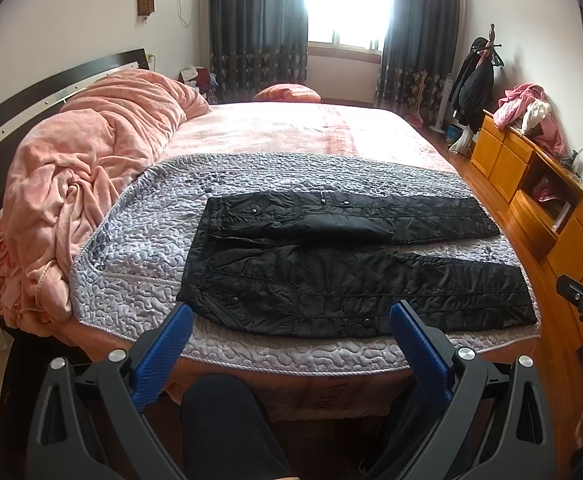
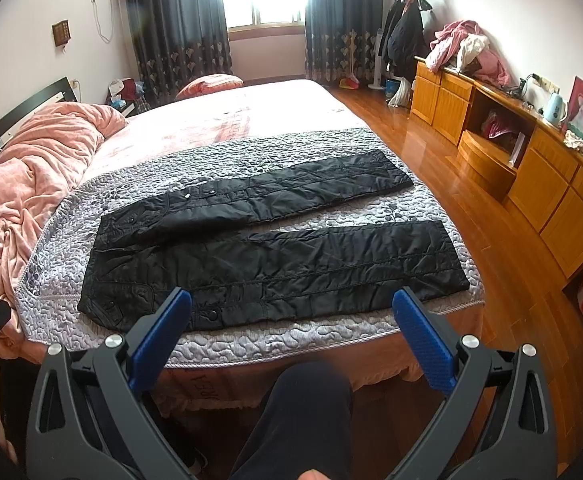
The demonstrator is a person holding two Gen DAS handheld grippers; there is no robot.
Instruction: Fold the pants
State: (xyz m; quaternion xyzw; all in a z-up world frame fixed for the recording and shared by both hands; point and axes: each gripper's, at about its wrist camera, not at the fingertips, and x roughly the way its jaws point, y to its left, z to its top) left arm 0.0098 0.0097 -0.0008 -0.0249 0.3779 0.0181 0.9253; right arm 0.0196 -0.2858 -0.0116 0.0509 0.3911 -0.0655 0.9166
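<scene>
Right now both claws, left (image 1: 291,316) and right (image 2: 291,300), gape empty, the pants (image 1: 347,276) just ahead. Slippery fabric could slide from a shallow pinch, skewing the fold.

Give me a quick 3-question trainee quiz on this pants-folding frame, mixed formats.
1. True or false: the left gripper and right gripper are both open and hold nothing.
2. Multiple choice: the black pants lie on A) the wooden floor, B) the grey quilted cover, C) the wooden dresser.
3. Fill in: the pink blanket is bunched near the pants' ____ end.

Key:
1. True. The fingers stand wide apart, short of the fabric.
2. B. The legs are spread apart, unfolded, on the cover at the near end of the bed.
3. Waist. The cuffs point toward the wooden dresser.
</scene>
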